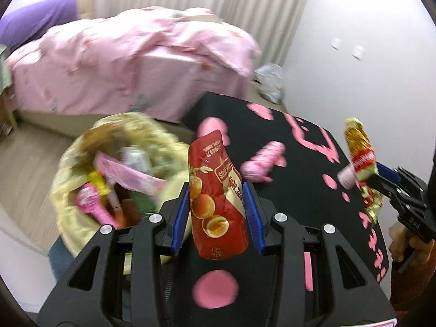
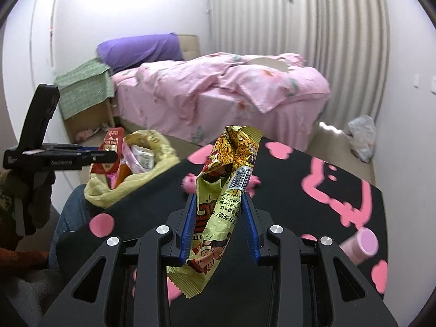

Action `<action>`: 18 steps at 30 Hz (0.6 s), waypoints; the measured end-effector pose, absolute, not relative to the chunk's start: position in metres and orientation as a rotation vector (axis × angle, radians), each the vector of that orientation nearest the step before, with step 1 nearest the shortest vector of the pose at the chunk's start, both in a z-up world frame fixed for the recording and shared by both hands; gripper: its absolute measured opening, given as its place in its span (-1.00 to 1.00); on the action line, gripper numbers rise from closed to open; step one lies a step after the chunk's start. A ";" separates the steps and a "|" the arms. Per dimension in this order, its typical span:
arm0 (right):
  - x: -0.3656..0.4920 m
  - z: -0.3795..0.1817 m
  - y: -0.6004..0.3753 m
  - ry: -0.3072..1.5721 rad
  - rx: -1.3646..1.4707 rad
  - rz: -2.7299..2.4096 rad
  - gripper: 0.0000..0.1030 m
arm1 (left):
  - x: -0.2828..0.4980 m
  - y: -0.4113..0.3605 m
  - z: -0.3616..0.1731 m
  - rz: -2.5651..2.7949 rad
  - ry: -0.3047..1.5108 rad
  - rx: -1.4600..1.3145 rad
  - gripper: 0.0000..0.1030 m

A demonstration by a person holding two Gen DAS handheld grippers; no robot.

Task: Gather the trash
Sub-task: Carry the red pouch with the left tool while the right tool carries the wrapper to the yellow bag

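My left gripper (image 1: 216,188) is shut on a red snack pouch (image 1: 215,204) printed with orange fruit and holds it upright, just right of the open yellow trash bag (image 1: 81,158). The bag holds several wrappers. From the right wrist view the left gripper (image 2: 109,155) holds the red pouch (image 2: 109,147) over the bag (image 2: 152,160). My right gripper (image 2: 218,199) is shut on a crumpled yellow noodle wrapper (image 2: 218,218) above the black table (image 2: 313,212). In the left wrist view the right gripper (image 1: 381,177) holds this wrapper (image 1: 362,163) at the far right.
A pink wrapper (image 1: 261,160) lies mid-table, also in the right wrist view (image 2: 190,182). A pink cylinder (image 2: 359,245) lies at the table's right, seen too in the left wrist view (image 1: 346,177). A pink-covered bed (image 2: 218,92) stands beyond. A grey bag (image 2: 362,136) lies on the floor by the wall.
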State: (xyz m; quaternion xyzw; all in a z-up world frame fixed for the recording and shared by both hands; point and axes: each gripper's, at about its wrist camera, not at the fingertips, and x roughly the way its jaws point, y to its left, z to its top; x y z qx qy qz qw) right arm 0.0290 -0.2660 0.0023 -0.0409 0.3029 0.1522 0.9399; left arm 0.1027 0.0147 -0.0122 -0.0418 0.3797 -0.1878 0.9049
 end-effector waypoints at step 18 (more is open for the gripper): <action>0.180 -0.020 -0.103 0.742 -0.137 0.692 -0.38 | 0.166 0.136 -0.066 -0.203 0.837 -0.297 -0.28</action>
